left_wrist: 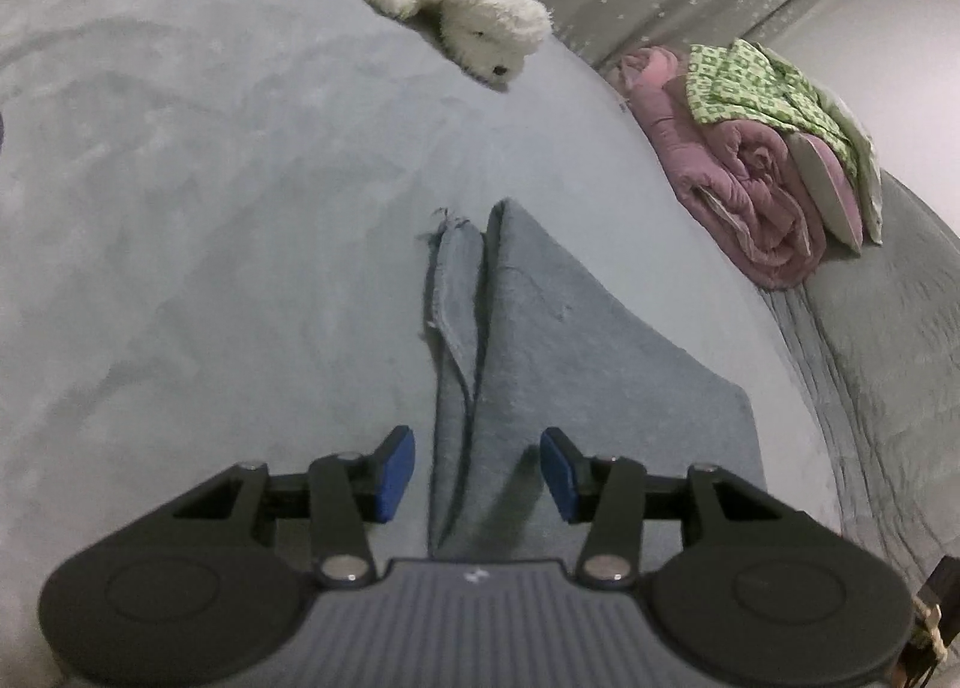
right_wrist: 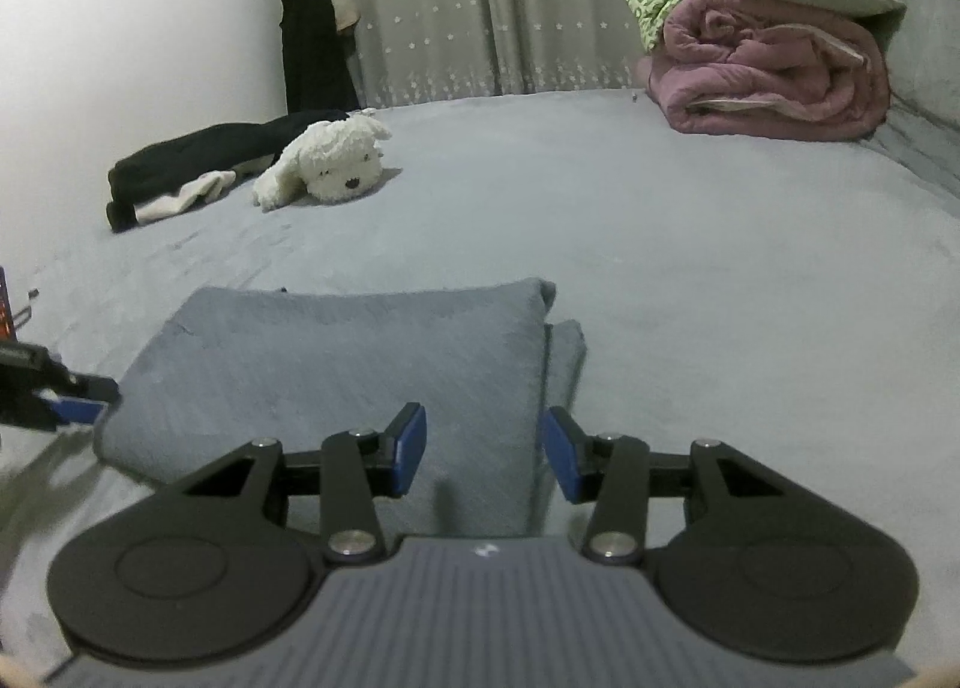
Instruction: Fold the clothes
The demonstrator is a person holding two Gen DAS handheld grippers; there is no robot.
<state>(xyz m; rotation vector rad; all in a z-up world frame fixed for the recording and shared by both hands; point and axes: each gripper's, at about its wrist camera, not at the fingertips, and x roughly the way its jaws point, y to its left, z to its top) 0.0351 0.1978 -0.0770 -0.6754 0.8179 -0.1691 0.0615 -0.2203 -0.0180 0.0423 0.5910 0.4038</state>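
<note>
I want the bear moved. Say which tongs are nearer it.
Left, I judge. The left tongs sit at the cloth edge facing the bear; the right tongs look farther.

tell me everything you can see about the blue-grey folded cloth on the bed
The blue-grey folded cloth looks like soft, slightly fuzzy knit or fleece. It lies flat on the pale grey bedspread, folded into a rough rectangle of several layers, with a narrower strip sticking out along one side and a frayed raw edge there. The open left hand-held gripper and the open right hand-held gripper are both over it; neither grips it.
</note>
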